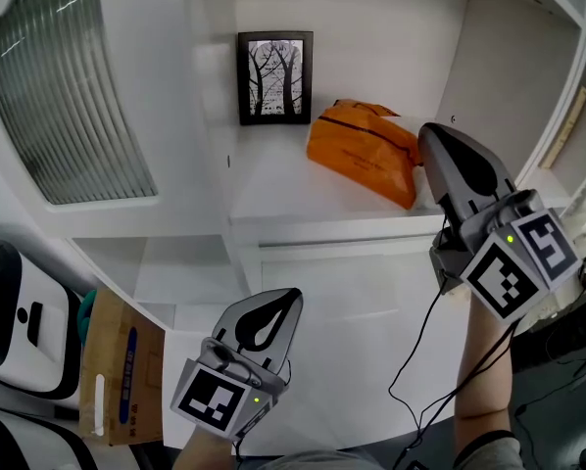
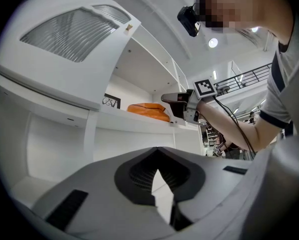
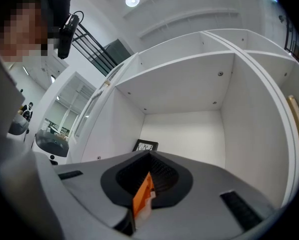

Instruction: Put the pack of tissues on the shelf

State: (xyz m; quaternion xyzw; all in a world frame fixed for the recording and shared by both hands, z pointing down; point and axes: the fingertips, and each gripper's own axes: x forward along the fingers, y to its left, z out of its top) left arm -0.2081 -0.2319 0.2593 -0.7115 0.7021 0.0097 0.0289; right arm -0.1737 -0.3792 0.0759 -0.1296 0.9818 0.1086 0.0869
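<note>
Orange pack of tissues lies lengthwise along shelf, right claw pressed together beside it.

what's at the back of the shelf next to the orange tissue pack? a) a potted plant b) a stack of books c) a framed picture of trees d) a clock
c: a black-framed picture of bare trees stands by the back wall, just left of the orange pack of tissues on the shelf in the head view.
</note>
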